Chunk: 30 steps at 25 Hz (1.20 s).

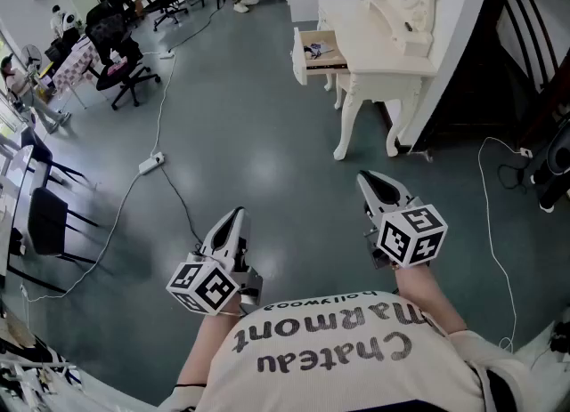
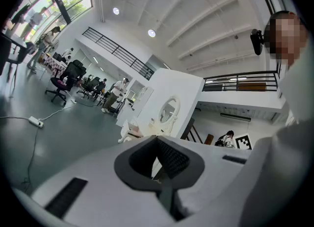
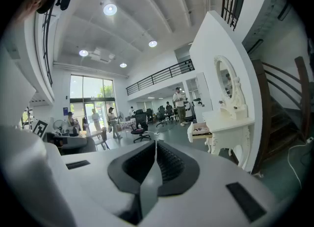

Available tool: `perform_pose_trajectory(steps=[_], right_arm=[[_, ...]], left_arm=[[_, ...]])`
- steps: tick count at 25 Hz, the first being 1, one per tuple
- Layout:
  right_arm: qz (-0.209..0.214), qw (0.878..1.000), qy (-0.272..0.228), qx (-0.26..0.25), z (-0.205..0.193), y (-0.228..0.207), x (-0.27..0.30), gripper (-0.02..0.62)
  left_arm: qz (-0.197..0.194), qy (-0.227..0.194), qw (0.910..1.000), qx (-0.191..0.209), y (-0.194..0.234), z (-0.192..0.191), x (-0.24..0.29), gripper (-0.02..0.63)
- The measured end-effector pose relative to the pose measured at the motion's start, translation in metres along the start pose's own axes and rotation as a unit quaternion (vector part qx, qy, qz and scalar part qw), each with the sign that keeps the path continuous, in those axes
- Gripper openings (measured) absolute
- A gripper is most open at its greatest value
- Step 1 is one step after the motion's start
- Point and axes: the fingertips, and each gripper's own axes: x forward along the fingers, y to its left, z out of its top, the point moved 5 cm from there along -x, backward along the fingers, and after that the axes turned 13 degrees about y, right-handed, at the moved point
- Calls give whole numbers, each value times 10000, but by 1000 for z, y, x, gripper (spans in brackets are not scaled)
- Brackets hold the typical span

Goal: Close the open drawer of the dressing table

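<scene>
I am at the very start of the job: getting over to the dressing table (image 1: 392,41). It stands against the white wall, at the top right of the head view, well apart from me across the grey floor (image 1: 267,161). The drawer (image 1: 318,51) is open. It sticks out from under the table top, toward the left of the head view. Its flat front faces left, away from the table, and its long way runs left to right, the same way it slides. There are some small things in it, but I cannot tell what they are. In the right gripper view the drawer (image 3: 200,131) shows off to the right, with its front facing left there too. My left gripper (image 1: 237,214) and my right gripper (image 1: 367,179) are both low and close to my body. Both point across the floor, and the right one aims more toward the table. Each has its jaws pressed together with nothing in them. I think I need to walk round to the drawer's front next. Then I should put a closed gripper flat on that front and push straight in, so the drawer does not go crooked.
</scene>
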Motion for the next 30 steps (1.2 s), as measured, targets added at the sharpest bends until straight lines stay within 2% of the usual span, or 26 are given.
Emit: perform_pose_trajectory(steps=[11,18,24,30], right_arm=[[-18,9999,-106,-14,9,25,11,34],[160,9991,-272,299,6,48,26,34],[-30,9993,297,238,-21,58,52,34],[12,9986,444,287,-9,47,91,34]], left_arm=[[-115,-90,9999,68,18,16,-16,8],[-191,-91,9997,155,42,23,-28,8],[-24,-148,9999,-71,73,12,-34,8],[68,-58,9996,-281,102,17,-17,8]])
